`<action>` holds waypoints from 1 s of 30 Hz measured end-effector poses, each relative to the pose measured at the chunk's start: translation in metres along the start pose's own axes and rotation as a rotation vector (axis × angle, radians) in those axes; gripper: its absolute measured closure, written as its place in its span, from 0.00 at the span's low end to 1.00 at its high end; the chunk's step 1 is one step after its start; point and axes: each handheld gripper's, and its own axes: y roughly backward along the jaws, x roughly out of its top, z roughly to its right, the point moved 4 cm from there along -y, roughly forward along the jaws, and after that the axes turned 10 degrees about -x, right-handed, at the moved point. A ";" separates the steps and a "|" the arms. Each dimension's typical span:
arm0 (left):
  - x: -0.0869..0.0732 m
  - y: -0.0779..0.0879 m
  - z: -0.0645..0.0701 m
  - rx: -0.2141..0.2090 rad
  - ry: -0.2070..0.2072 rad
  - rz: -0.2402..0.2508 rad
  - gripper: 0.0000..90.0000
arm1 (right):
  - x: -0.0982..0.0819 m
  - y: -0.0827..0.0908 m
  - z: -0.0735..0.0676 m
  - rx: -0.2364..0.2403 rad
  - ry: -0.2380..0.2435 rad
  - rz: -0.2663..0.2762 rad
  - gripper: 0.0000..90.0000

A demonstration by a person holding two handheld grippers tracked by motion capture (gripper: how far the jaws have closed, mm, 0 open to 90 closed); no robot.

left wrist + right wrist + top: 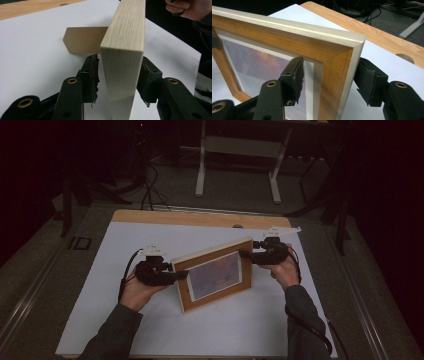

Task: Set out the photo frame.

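High view: your forearms come in from the bottom, and your left gripper (182, 275) sits at one side edge of the picture frame (212, 275), your right gripper (246, 255) at the opposite one. The frame stands tilted on the white sheet (150, 330) covering the tabletop (200, 218). In the left gripper view your jaws straddle the frame's pale edge with a gap on one side, not clamped. In the right gripper view your jaws stand apart around its corner, pads clear. Behind the frame lies its brown stand (83, 40).

White sheet (150, 320) over wooden table (200, 218) — beyond, white desk legs (201, 170).
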 end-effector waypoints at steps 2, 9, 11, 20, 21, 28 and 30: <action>-0.001 -0.001 0.001 0.013 0.003 -0.002 0.63 | 0.001 -0.001 0.000 0.006 0.003 0.001 0.45; -0.005 -0.004 0.004 0.019 0.017 -0.012 0.65 | 0.001 -0.003 0.001 0.027 0.002 0.003 0.44; -0.005 -0.004 0.004 0.019 0.017 -0.012 0.66 | 0.001 -0.003 0.001 0.031 0.002 0.005 0.44; -0.005 -0.004 0.004 0.054 0.029 0.009 0.74 | 0.001 -0.012 -0.001 0.047 0.021 -0.015 0.38; -0.005 -0.004 0.005 0.051 0.031 0.009 0.74 | 0.001 -0.013 -0.002 0.051 0.021 -0.019 0.37; -0.005 -0.006 0.006 0.061 0.026 0.007 0.77 | 0.002 -0.014 -0.002 0.060 0.018 -0.019 0.37; -0.004 -0.006 0.006 0.064 0.024 0.007 0.77 | 0.001 -0.014 -0.002 0.063 0.017 -0.018 0.37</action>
